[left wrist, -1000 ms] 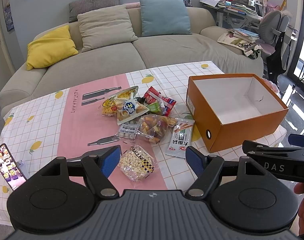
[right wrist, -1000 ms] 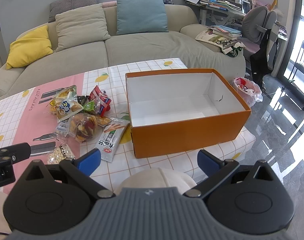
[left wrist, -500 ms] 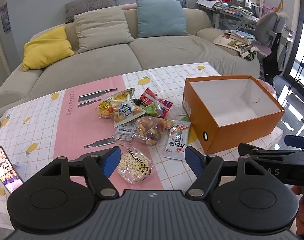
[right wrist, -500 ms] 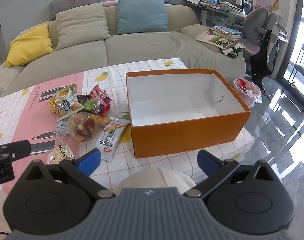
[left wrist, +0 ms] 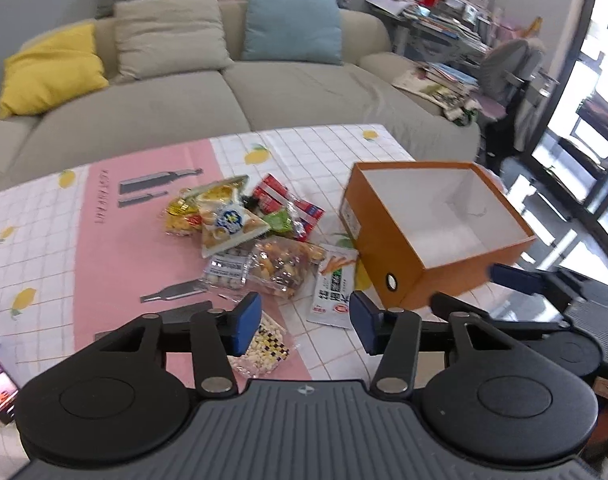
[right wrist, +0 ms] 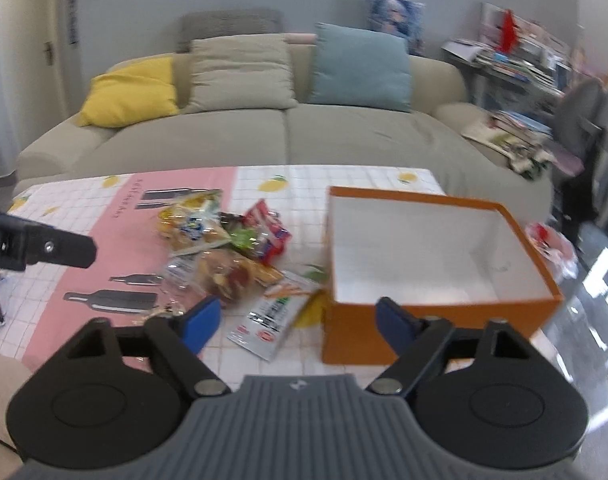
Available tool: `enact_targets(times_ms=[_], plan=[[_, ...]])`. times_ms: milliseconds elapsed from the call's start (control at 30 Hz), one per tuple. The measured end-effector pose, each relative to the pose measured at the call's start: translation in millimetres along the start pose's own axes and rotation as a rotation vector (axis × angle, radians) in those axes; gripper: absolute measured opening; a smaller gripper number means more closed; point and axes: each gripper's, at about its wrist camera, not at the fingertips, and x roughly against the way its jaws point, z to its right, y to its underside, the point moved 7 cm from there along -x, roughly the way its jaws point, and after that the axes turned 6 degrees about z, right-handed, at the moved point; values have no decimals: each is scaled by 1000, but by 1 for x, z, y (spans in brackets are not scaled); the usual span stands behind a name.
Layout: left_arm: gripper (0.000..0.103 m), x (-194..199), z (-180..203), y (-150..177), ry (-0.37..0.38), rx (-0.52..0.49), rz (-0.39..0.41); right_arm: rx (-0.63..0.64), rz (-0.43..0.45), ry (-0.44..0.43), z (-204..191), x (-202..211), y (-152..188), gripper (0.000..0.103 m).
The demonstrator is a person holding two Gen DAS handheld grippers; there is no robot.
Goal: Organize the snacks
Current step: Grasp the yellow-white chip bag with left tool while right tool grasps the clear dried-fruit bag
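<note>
behind the table (left wrist: 116, 240) sits a sofa (left wrist: 232, 92). snacks (left wrist: 260, 236) lie heaped beside the empty orange box (left wrist: 431, 264), handy for loading. my left gripper (left wrist: 304, 326) and right gripper (right wrist: 292, 322) are closing, nothing between their fingers.

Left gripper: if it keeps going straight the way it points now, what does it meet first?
Probably the tablecloth between the clear bag of pale puffs and the white sachet. The left gripper holds nothing, its jaws closing. Depth is unclear, so either packet might be clipped.
</note>
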Motion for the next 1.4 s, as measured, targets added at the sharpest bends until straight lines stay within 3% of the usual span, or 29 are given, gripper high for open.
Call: enact_targets(times_ms=[100,200,400,633,700,800,1000,1400], plan=[[60,-10,-7,-1,13,-22,-30,-2,-10,-55,-9,-14,-3,58],[70,-23,-9,0,21,-93,-68,-10,-25,-109,-19,-29,-4,57],[72,-56,-25,-4,17,-189,-140,10,-35,-184,-39,-64,-8,57],[82,-106,-50,-29,57,-237,-125,14,-94,-215,-53,-119,-9,74],[84,-124,-59,-36,65,-214,-119,-6,-124,-213,-57,-140,-10,74],[86,-154,-77,-46,60,-144,-130,-42,-175,-206,-61,-166,-10,84],[86,-208,-105,-60,42,-56,-199,-78,-280,-158,-71,-211,-5,85],[87,-253,-123,-70,10,172,-249,-146,-400,-99,-77,-251,11,85]])
